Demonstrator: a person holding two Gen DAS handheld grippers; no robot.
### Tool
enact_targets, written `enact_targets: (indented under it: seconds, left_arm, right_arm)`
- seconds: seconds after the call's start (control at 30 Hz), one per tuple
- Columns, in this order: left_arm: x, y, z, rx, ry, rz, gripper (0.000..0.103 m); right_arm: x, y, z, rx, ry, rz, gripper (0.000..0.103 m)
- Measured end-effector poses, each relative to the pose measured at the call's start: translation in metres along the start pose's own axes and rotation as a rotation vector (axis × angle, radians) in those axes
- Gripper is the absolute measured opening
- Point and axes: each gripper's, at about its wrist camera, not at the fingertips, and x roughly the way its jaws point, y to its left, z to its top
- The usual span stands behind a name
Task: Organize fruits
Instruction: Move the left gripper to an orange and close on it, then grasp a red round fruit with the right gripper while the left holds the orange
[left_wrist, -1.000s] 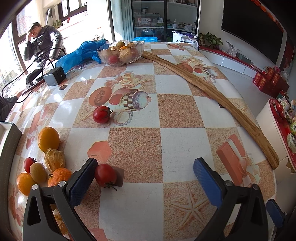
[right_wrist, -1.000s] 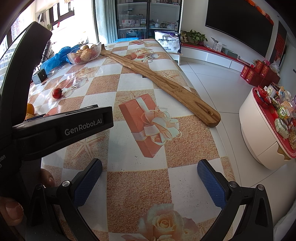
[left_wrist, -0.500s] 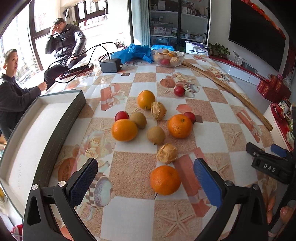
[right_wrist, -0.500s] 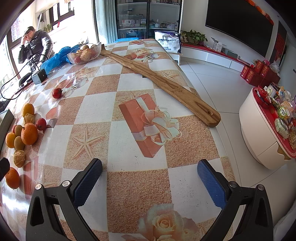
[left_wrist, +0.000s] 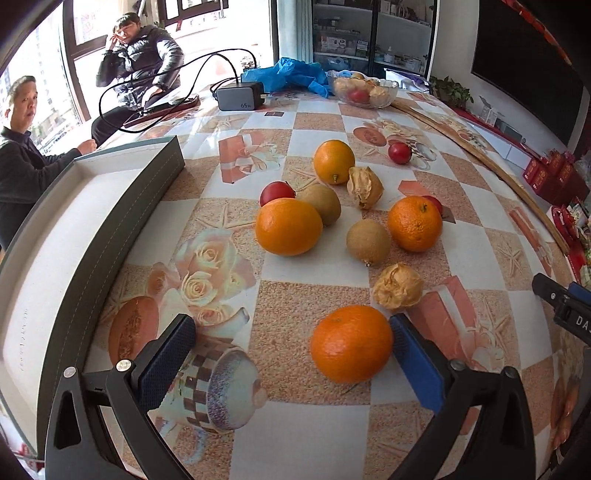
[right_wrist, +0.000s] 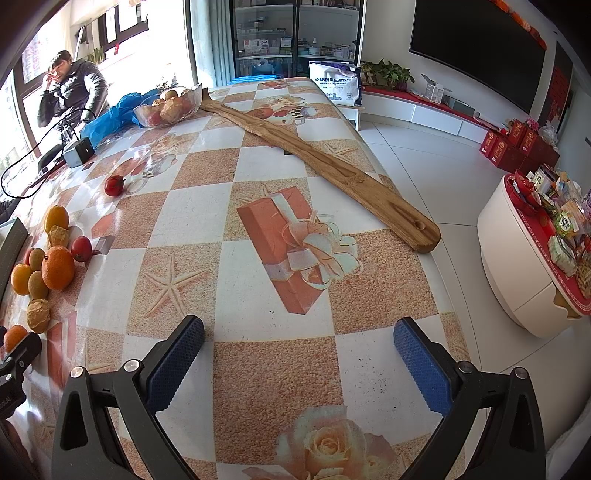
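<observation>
left gripper (left_wrist: 291, 345) is spread wide, holding nothing, with a round orange tangerine (left_wrist: 351, 343) sitting between the blue pads, right up against the right one. The other fruit lies loose further back on the checkered tablecloth (left_wrist: 306, 435), beside a grey tray with white lining (left_wrist: 74, 221). right gripper (right_wrist: 298, 349) is wide open too, over bare cloth near the long wooden board (right_wrist: 325, 162)

Nearest orange (left_wrist: 351, 343): on the table (left_wrist: 314, 435), between the left gripper (left_wrist: 291, 354) fingers, just beside the right one.
Fruit cluster (left_wrist: 343, 210): behind that orange, mid-table.
Tray (left_wrist: 55, 258): left of the cluster.
Bowl (left_wrist: 365, 92): far end of the table, fruit in it.
Wooden board (right_wrist: 321, 162): along the table's right side.
Right gripper (right_wrist: 299, 354): over bare table, right of the fruit.
</observation>
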Motion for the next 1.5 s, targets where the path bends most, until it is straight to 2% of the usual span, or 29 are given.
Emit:
enact_targets:
  seconds: [0.13, 0.23, 0.33, 0.4, 0.43, 0.67, 0.73, 0.87, 1.17, 1.5]
  left_arm:
    - [0.0, -0.001, 0.0, 0.005, 0.005, 0.006, 0.103]
    - [-0.001, -0.005, 0.001, 0.003, 0.004, 0.001, 0.097]
    - [-0.003, -0.007, 0.004, -0.002, -0.007, -0.003, 0.077]
    - [-0.005, -0.006, 0.007, -0.006, -0.015, 0.006, 0.044]
    - [-0.005, -0.003, 0.008, -0.011, -0.015, 0.001, 0.036]
    - [-0.01, 0.027, -0.002, -0.022, -0.039, 0.017, 0.037]
    - [-0.013, 0.034, -0.006, -0.024, -0.052, 0.025, 0.038]
    - [-0.014, 0.042, -0.01, -0.027, -0.08, 0.031, 0.039]
    - [-0.012, 0.049, -0.007, -0.032, -0.081, 0.019, 0.039]
    - [-0.008, 0.055, -0.002, -0.029, -0.079, 0.018, 0.049]
  right_arm:
    - [0.0, 0.0, 0.0, 0.0, 0.0, 0.0, 0.103]
    - [0.0, 0.0, 0.0, 0.0, 0.0, 0.0, 0.103]
    - [0.0, 0.0, 0.0, 0.0, 0.001, 0.0, 0.103]
    - [0.0, 0.0, 0.0, 0.0, 0.001, -0.001, 0.103]
    - [0.0, 0.0, 0.0, 0.001, 0.001, -0.001, 0.103]
    - [0.0, 0.001, 0.003, 0.003, 0.028, -0.014, 0.103]
    - [0.001, 0.009, 0.005, -0.015, 0.066, 0.02, 0.103]
    - [0.001, 0.049, 0.007, -0.148, 0.1, 0.115, 0.103]
    - [0.014, 0.115, 0.023, -0.316, 0.084, 0.204, 0.103]
    - [0.031, 0.154, 0.045, -0.383, 0.039, 0.261, 0.102]
